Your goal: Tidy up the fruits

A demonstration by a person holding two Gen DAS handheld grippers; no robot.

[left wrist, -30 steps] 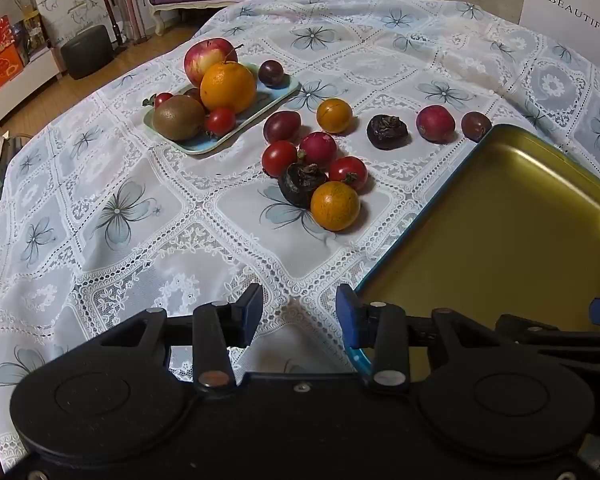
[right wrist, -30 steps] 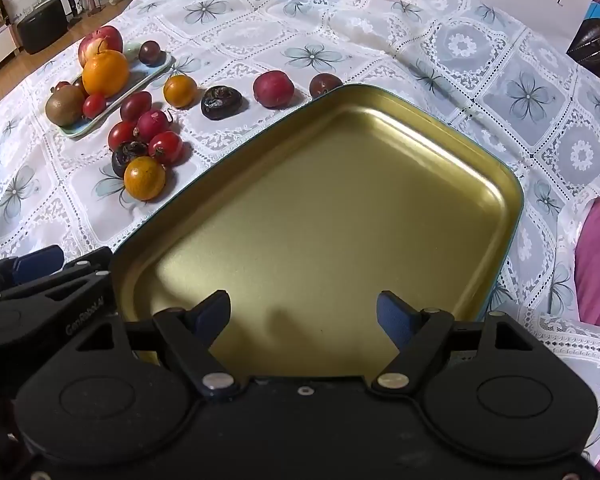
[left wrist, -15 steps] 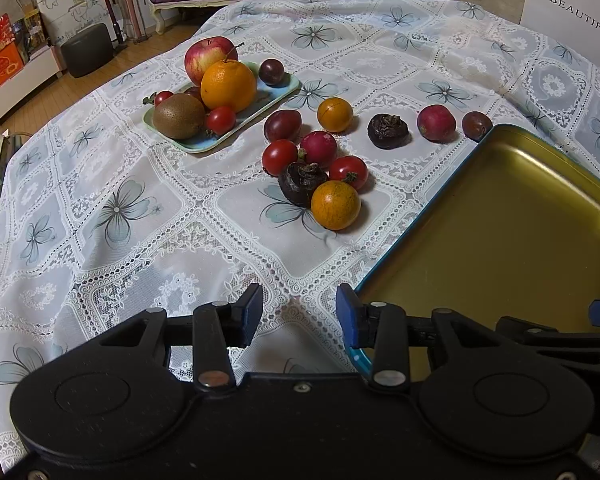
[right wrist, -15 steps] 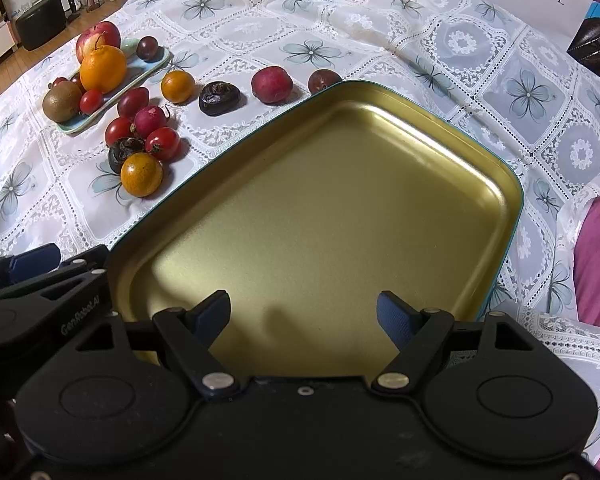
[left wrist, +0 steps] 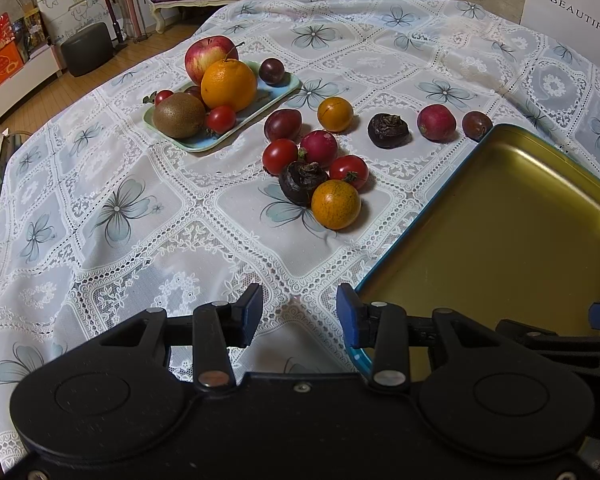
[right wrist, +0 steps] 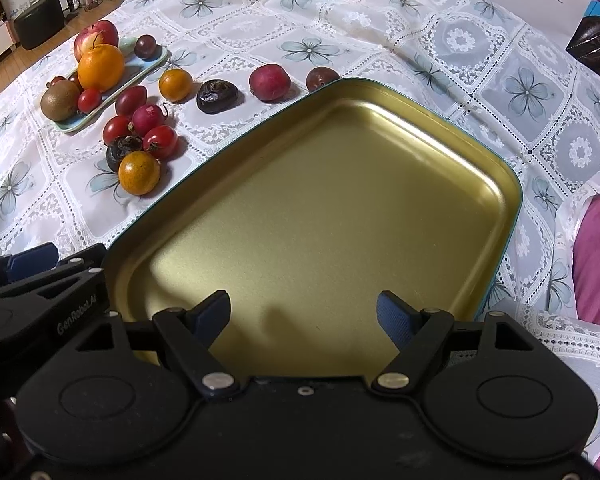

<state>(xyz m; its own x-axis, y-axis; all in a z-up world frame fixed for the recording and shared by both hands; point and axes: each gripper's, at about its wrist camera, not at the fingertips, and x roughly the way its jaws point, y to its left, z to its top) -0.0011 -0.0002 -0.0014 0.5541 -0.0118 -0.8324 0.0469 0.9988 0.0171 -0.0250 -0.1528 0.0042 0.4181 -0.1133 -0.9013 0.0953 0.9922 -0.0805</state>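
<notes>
A cluster of small loose fruits lies on the lace tablecloth: an orange one [left wrist: 335, 204], a dark wrinkled one [left wrist: 302, 181], red tomatoes [left wrist: 348, 171] and several more behind. A pale blue plate [left wrist: 204, 142] holds an apple [left wrist: 208, 54], an orange [left wrist: 228, 85], a kiwi [left wrist: 179, 115] and small fruits. A gold tray [right wrist: 496, 168] with a teal rim stands empty at the right. My left gripper [left wrist: 299, 312] is open and empty, low over the cloth by the tray's near corner. My right gripper [right wrist: 304, 312] is open and empty over the tray's near part.
A white bag reading BEAUTIFUL [left wrist: 576, 12] stands at the table's far right. A pink cloth [right wrist: 598, 256] lies off the table's right edge. The floor, a dark stool [left wrist: 87, 49] and a sofa lie beyond the table's far left.
Both views have crept slightly forward toward the fruits. Both grippers stay open and empty; no fruit has moved.
</notes>
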